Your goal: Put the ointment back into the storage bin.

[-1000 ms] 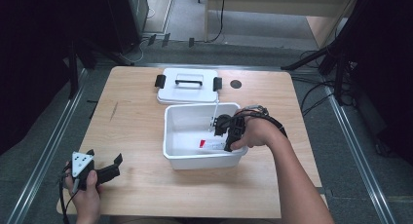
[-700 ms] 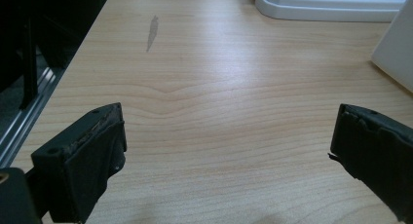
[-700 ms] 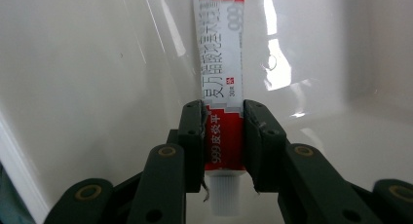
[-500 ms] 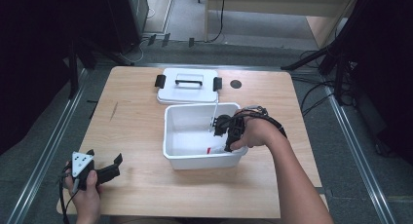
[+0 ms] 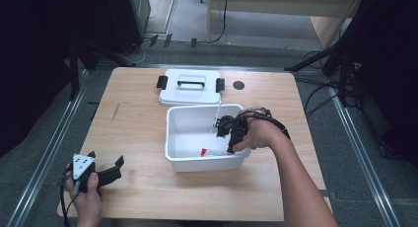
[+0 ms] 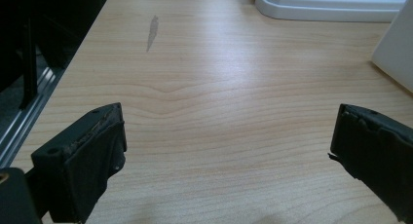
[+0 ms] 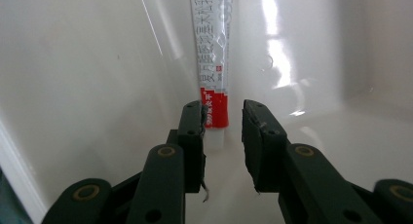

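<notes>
A white bin [image 5: 170, 133] stands at the table's middle, and a white toothpaste tube [image 5: 203, 151] with a red band lies inside along its near wall. My right gripper [image 5: 229, 147] reaches down into the bin. In the right gripper view its jaws stand a little apart [image 7: 222, 121], with the cap end of the tube [image 7: 213, 63] lying between the fingertips [image 7: 192, 121]. My left gripper [image 5: 106, 160] rests open at the table's front left corner, over bare wood [image 6: 229, 141], holding nothing.
The bin's white lid [image 5: 190, 86] with black clasps lies flat behind the bin. A small dark round spot [image 5: 239, 85] marks the table to the lid's right. Dark floor rails run along both sides of the table.
My right gripper has sunk a little lower in the bin, toward the near wall and the tube's red end. The left gripper has stayed put.
</notes>
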